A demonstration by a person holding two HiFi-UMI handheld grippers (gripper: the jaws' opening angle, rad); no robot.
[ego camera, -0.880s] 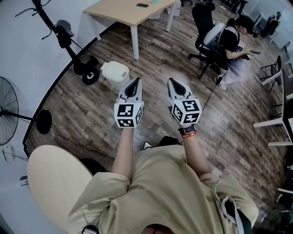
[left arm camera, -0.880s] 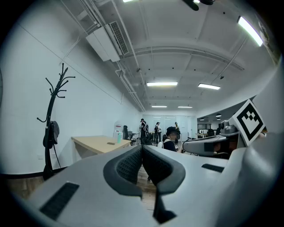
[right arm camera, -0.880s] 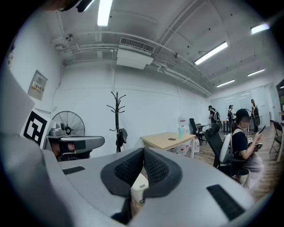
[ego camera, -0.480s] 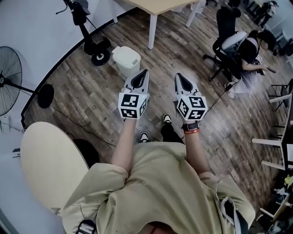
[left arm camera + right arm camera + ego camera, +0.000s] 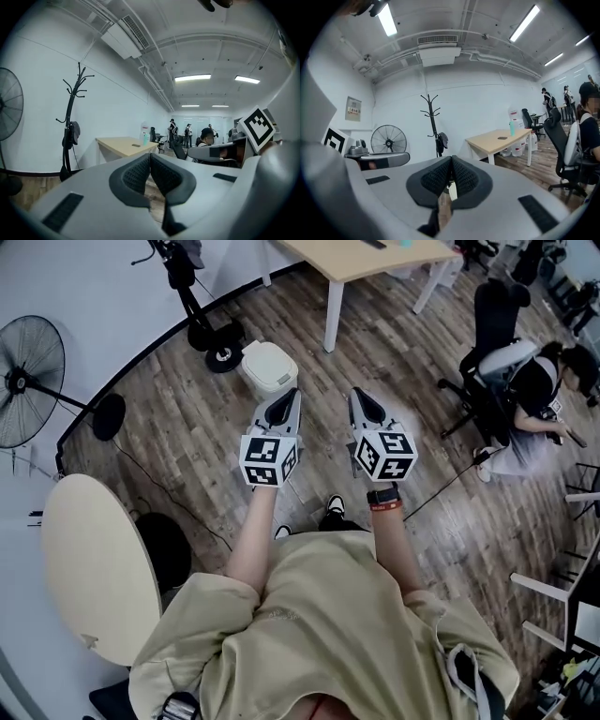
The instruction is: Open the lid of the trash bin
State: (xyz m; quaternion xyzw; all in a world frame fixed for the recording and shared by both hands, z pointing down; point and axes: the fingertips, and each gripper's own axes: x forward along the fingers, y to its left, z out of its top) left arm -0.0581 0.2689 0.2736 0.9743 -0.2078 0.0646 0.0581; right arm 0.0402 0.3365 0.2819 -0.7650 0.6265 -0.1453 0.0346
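Lying at upper middle of the head view, the closed trash bin (image 5: pixel 268 367) is found just above the left gripper (image 5: pixel 285 401) — farther from the right gripper (image 5: pixel 361 401); both pairs of fingers are clenched, empty.

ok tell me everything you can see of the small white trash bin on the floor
The small off-white trash bin, plastic by its look, stands upright on the wooden plank floor, a rounded rectangle from above. Its lid is shut and lies flat. A black wheel sits close at its left, and a white table leg stands further off at its right. Only the floor touches it; the left gripper, jaws together, hovers short of it, pointing its way.
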